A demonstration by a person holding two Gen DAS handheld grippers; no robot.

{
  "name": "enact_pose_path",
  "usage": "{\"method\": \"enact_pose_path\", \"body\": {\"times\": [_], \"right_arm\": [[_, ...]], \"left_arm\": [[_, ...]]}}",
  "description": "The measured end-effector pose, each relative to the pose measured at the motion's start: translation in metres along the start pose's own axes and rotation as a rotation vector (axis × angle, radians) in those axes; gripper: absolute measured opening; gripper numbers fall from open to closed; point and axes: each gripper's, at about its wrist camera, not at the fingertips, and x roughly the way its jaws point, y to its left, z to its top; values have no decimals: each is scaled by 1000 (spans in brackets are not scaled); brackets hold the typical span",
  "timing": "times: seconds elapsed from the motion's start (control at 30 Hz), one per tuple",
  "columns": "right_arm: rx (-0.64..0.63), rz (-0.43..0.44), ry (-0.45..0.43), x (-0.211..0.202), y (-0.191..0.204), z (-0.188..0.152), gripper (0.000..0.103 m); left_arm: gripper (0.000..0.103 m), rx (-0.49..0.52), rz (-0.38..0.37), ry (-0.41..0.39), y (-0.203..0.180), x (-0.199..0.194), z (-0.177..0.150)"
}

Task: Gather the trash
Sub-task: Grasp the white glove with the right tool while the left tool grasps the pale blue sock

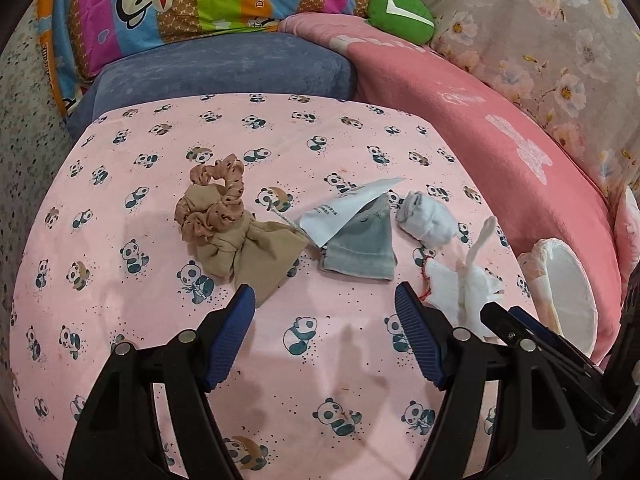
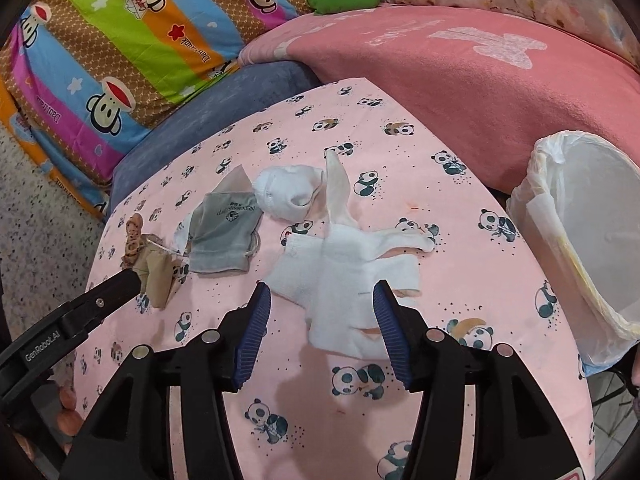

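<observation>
A crumpled white tissue lies on the pink panda sheet; it also shows in the left wrist view. My right gripper is open, its jaws either side of the tissue's near part, just above it. My left gripper is open and empty over bare sheet, near a tan scrunchie with a bow. A white torn wrapper lies on a grey pouch. A lined white bin stands at the right.
A rolled white sock lies beyond the tissue. The grey pouch and scrunchie lie left. A blue cushion, striped monkey quilt, pink blanket and green plush border the sheet.
</observation>
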Motion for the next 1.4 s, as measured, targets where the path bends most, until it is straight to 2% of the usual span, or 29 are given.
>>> {"method": "enact_pose_path", "body": {"times": [0.23,0.3,0.37,0.43,0.63,0.77,1.07,1.1,1.17,1.2,1.23,1.33,1.4], "right_arm": [[-2,-50,40,31,-1,4,53],[-2,-55,58,35,-3,4,46],[-9,-67,74,40,-6,3,18],[-18,-71,67,37,-9,2,10],[38,-30,20,20,-26,2,8],[67,-19,-26,3,-37,13,8],[130,-11,-80,-18,-64,34,8],[138,-10,-80,-18,-67,35,8],[149,-6,-79,-20,-72,37,8],[157,-2,-78,-19,-75,37,8],[161,1,-77,-20,-76,37,8],[164,10,-77,-19,-77,36,8],[165,15,-79,-21,-77,36,8]], "left_arm": [[69,8,-6,17,-2,14,6],[69,19,-13,19,-7,18,8],[69,32,-18,19,-14,21,11],[69,42,-27,20,-22,26,15],[69,100,-55,18,-58,41,31],[78,146,-64,13,-83,56,41],[78,209,-32,62,-112,101,49],[77,209,-33,63,-112,103,49],[59,220,-44,71,-114,105,47],[54,227,-39,74,-116,106,46],[45,234,-33,71,-118,106,46],[34,237,-52,77,-121,102,44],[32,235,-62,78,-123,96,42]]}}
